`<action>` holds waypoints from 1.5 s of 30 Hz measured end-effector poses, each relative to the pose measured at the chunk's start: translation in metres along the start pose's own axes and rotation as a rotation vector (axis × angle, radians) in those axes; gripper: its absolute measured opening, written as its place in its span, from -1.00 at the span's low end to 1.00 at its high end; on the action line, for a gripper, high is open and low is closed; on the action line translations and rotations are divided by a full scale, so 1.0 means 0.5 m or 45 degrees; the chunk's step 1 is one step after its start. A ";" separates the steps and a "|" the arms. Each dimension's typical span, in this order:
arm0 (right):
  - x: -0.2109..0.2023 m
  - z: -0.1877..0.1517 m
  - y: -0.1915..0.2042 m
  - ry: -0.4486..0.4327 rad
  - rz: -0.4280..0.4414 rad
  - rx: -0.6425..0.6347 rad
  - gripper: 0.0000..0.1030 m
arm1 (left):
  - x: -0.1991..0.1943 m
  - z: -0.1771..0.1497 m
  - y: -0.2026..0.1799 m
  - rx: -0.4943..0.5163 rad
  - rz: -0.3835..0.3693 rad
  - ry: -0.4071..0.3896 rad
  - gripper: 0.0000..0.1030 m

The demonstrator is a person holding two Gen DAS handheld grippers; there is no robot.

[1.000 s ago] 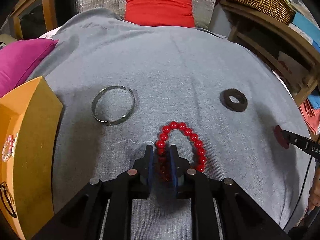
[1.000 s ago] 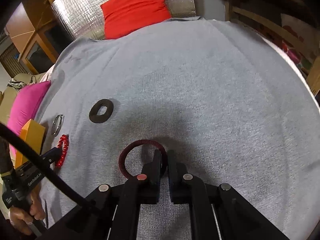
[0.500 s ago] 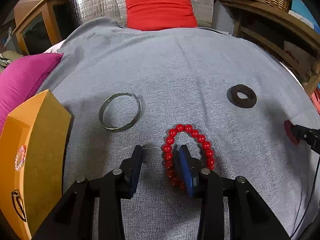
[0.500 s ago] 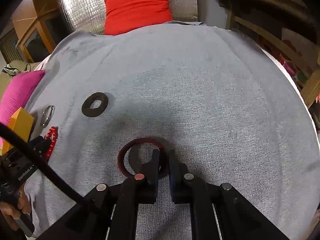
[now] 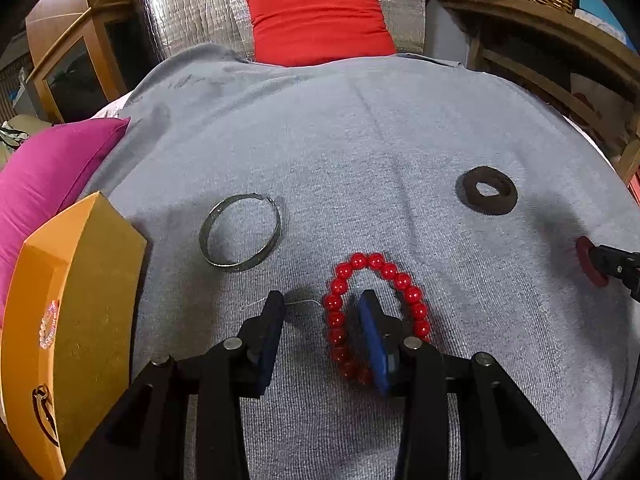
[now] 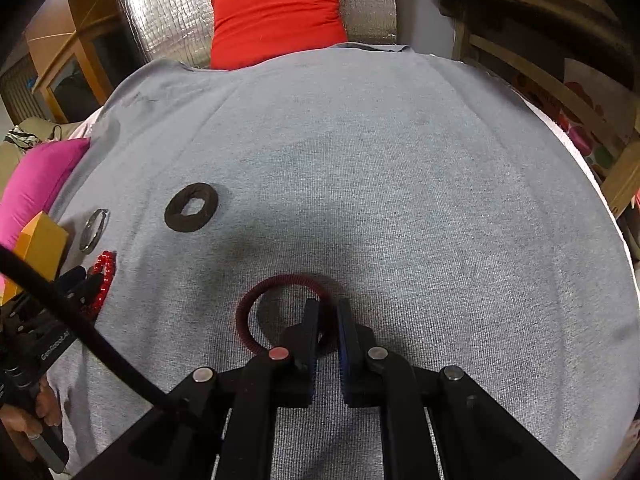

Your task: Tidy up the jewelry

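A: Nearest, the left gripper stands released; its right finger sits inside the red bead bracelet lying on the grey cloth.

B: The right gripper is clenched on the dark red ring.

A: Lifting could snag the beads. The orange box waits left; the metal bangle lies farther.

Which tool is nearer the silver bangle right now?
Left. The left tool straddles the red bead bracelet just beside the silver bangle; the right tool grips the maroon ring farther away.
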State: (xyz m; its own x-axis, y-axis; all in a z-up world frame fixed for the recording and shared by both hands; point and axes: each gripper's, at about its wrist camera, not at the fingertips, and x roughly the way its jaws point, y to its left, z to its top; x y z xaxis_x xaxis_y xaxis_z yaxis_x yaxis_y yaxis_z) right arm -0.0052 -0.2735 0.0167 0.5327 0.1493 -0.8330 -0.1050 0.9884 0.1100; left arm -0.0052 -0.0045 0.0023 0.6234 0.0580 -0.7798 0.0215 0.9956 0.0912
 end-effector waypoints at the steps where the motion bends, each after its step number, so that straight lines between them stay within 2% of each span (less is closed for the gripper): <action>1: -0.001 0.000 0.000 -0.002 0.003 0.004 -0.82 | 0.000 0.001 -0.001 0.001 0.003 -0.001 -0.22; 8: -0.013 0.001 -0.004 -0.022 0.052 0.014 -0.82 | -0.002 0.003 -0.004 -0.003 0.002 -0.002 -0.26; 12: -0.015 -0.001 0.003 -0.025 0.059 0.016 -0.82 | -0.005 0.004 -0.005 -0.008 -0.033 0.002 -0.51; 13: -0.015 -0.001 0.004 -0.026 0.060 0.016 -0.82 | -0.006 0.005 -0.006 -0.010 -0.049 0.002 -0.61; 18: -0.011 -0.005 0.007 -0.010 0.055 0.008 -0.82 | -0.015 0.009 -0.004 -0.037 -0.168 -0.002 -0.79; 22: -0.008 -0.003 0.003 -0.001 0.057 0.013 -0.82 | -0.018 0.012 0.022 -0.121 -0.307 0.002 -0.82; 27: -0.007 -0.002 0.002 0.004 0.058 0.014 -0.83 | -0.018 0.011 0.043 -0.176 -0.380 0.013 -0.86; 31: -0.007 -0.002 0.002 0.005 0.057 0.015 -0.83 | -0.039 0.014 0.035 -0.154 -0.436 -0.020 -0.87; 42: -0.028 0.003 0.014 -0.066 0.095 0.015 -0.83 | -0.111 0.013 0.054 -0.154 -0.445 -0.122 -0.87; 45: -0.037 0.006 0.024 -0.082 0.110 0.007 -0.83 | -0.119 0.007 0.071 -0.176 -0.404 -0.127 -0.87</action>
State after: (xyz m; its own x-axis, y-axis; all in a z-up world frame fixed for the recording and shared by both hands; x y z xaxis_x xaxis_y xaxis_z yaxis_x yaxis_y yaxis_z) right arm -0.0140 -0.2645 0.0350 0.5746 0.2351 -0.7839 -0.1482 0.9719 0.1829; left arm -0.0386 0.0271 0.0541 0.6762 -0.2565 -0.6907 0.1244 0.9637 -0.2361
